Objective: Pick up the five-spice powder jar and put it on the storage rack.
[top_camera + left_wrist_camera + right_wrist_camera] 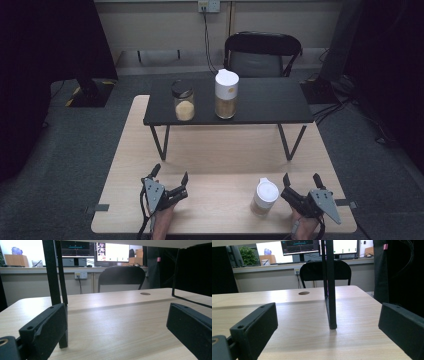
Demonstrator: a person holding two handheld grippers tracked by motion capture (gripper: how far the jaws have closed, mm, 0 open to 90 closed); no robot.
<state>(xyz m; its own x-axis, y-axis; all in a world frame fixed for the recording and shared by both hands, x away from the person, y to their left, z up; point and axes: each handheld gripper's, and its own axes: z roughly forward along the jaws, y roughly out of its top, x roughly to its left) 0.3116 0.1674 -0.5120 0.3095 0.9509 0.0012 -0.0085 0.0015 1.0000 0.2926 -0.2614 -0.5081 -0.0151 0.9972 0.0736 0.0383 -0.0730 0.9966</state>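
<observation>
At the near edge of the pale wood-grain table point(225, 155), both grippers rest with nothing between their jaws. The left gripper point(170, 175) has its flat black jaws spread wide; in the left gripper view, bare matte tabletop point(112, 325) lies between them. The right gripper point(301, 179) is likewise spread apart, its blocky jaws framing bare wood point(312, 322) in the right gripper view.

Just beside the right gripper, on its left and apart from it, stands a small jar point(264, 197). It is a round, clear-walled cylinder with tan grain in the bottom and a smooth white lid; it stands upright, its long axis vertical. Which way the lid's small lip faces is too small to tell.

Farther back, a low black shelf point(260, 100) on thin metal legs straddles the table. On it stand a short glass jar point(183, 102) with a dark rim, part filled with yellowish grain, and a taller white-lidded canister point(226, 93). Beyond, a black chair point(262, 55) faces the table.
</observation>
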